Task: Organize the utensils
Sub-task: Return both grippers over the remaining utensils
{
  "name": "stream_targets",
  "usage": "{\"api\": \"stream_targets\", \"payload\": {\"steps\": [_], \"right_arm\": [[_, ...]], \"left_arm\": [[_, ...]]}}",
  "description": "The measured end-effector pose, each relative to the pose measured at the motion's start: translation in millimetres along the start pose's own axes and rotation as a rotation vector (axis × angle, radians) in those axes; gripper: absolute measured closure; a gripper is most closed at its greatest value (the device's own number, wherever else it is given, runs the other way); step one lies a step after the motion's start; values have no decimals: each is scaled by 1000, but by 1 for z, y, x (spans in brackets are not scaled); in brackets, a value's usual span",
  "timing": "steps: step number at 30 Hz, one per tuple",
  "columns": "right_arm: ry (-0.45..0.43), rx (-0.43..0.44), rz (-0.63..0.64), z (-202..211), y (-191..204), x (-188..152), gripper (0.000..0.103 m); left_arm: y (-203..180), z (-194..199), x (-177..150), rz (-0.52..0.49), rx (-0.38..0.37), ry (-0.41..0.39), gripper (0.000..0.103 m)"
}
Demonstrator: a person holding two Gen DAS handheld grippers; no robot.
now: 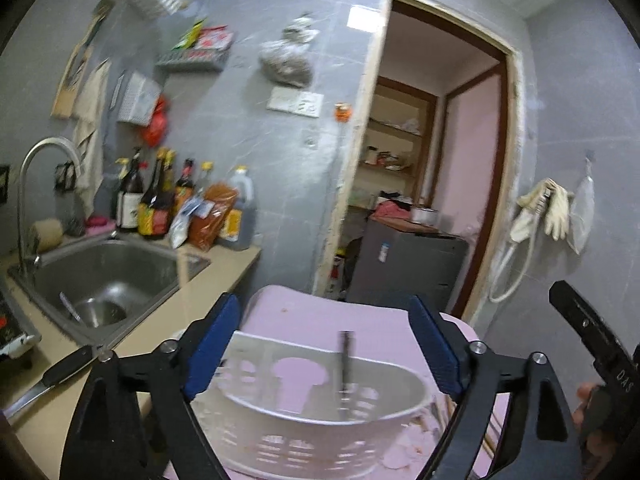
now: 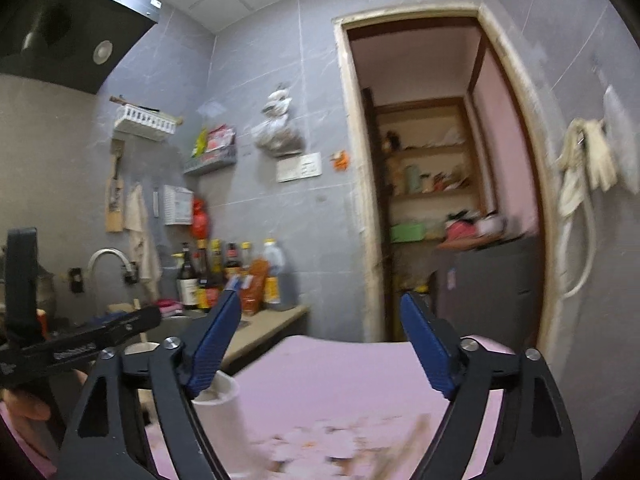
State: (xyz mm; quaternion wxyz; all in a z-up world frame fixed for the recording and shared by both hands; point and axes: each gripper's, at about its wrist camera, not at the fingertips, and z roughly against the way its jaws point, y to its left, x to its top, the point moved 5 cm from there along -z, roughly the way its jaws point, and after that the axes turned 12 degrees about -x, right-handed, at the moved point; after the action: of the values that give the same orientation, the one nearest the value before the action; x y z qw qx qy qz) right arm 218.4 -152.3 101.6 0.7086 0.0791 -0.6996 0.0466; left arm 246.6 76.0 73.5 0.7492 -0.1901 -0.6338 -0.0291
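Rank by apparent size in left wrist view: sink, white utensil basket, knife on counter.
1. sink and white utensil basket: look alike; basket sits nearer the camera, so unranked.
2. knife: smallest.

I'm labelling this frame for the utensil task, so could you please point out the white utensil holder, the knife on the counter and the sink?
white utensil holder [image 1: 304, 446], left wrist view, front slotted wall.
knife [image 1: 66, 370], left wrist view, black handle.
sink [image 1: 120, 258], left wrist view, inner back wall.
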Motion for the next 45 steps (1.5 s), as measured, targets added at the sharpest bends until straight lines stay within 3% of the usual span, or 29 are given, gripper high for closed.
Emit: {"api": "stream_targets", "payload": {"steps": [3,6,13,19,26,31,37,40,45], "right_arm": [[11,-46,10,9,-23,4,9],[26,-85,25,19,-44,1,0],[121,-154,50,25,-85,-18,0],[279,-195,54,13,-112,-48,0],[426,-185,52,3,-127,-78,16],[513,-167,51,-7,-134,-94,32],[631,-124,55,-20,-135,-113,52],[688,-101,50,-27,-133,-123,58],[761,-62,61,-37,-126,-135,64]], "left_arm": [[-22,-6,-3,-33,-41,15,10],[-44,-15,-10,-51,-95,50,9],[-84,-40,-48,-99,-165,200,9],[-113,-52,-85,-182,-189,310,9],[-134,-64,-121,-231,-223,420,10],[-134,-86,-138,-193,-261,546,42],[-125,-117,-161,-128,-254,701,71],[-119,-134,-172,-89,-253,780,79],[-113,-144,-177,-69,-251,829,81]]}}
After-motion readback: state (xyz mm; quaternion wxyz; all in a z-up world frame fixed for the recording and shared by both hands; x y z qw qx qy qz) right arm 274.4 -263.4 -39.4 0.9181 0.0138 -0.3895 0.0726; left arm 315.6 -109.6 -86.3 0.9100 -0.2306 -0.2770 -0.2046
